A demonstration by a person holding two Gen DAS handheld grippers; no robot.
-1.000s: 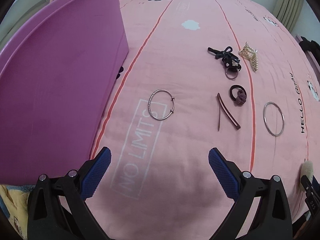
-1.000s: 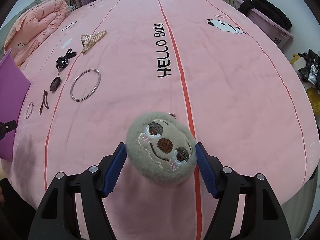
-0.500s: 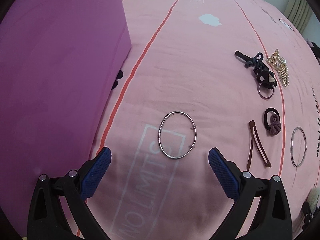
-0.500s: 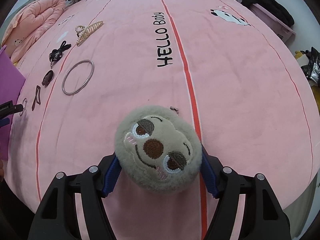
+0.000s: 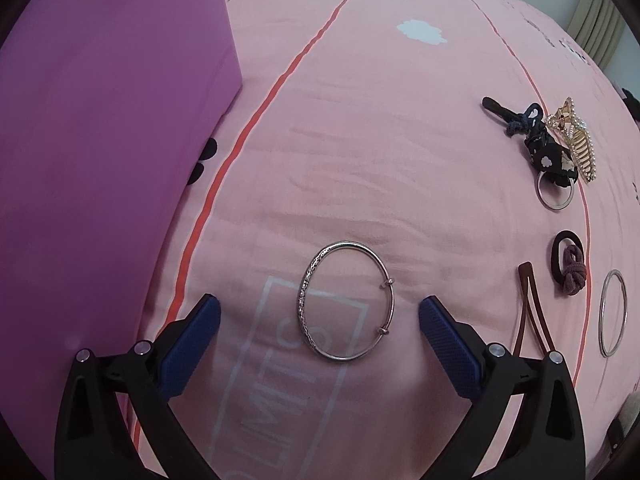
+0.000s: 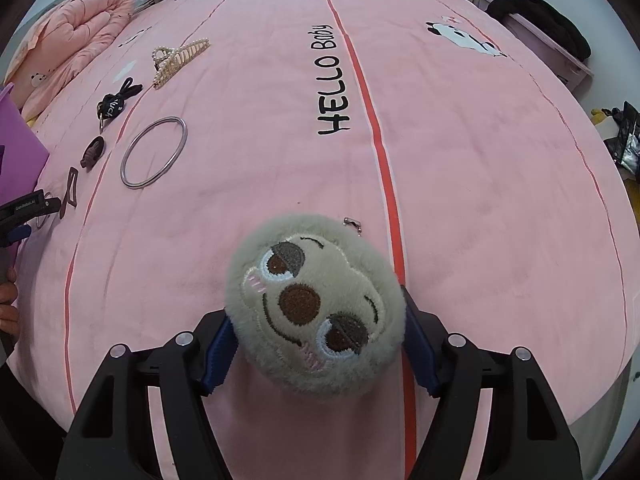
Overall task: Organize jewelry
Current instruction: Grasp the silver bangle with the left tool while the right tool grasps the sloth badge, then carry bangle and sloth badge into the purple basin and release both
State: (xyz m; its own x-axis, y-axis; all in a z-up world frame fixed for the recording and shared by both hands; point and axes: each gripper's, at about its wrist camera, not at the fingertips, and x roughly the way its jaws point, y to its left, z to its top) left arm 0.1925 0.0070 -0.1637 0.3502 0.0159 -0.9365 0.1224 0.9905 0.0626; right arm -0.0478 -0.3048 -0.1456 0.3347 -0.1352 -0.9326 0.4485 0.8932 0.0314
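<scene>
pink bedspread (image 5: 400, 160) with red stripes covers the bed, printed with "hello baby" and "no limits". the left hand-held gripper (image 5: 319, 316) hangs low over it with its jaws spread wide and nothing between the blue pads (image 5: 448, 336); a thin silver bangle (image 5: 347, 300) with two small knobs lies flat on the cloth in the gap between the fingertips, touching neither. a purple box (image 5: 104, 152) fills the left of that view, standing on the bed just beside the gripper.

to the right of the bangle, well apart from it, lies a row of pieces: a brown hair clip (image 5: 534, 312), a dark hair tie (image 5: 570, 270) with a mauve knot, a plain ring bangle (image 5: 612, 312), a black bow keyring (image 5: 546, 152) and a gold pearl claw clip (image 5: 576, 144) just beside the bow.

the right hand-held gripper (image 6: 316, 344) is closed on a round grey plush face (image 6: 316, 308) with embroidered eyes and a brown nose; the pads press its fur on both sides, so the jaws stand fairly wide. a small metal clasp (image 6: 353, 224) shows at the plush's far edge, just above the cloth. in this view the same row lies far off to the left, the ring bangle (image 6: 154, 152) nearest, and the left gripper's tip (image 6: 24, 212) shows at the left edge with fingers of a person's hand (image 6: 8, 300) below it.
</scene>
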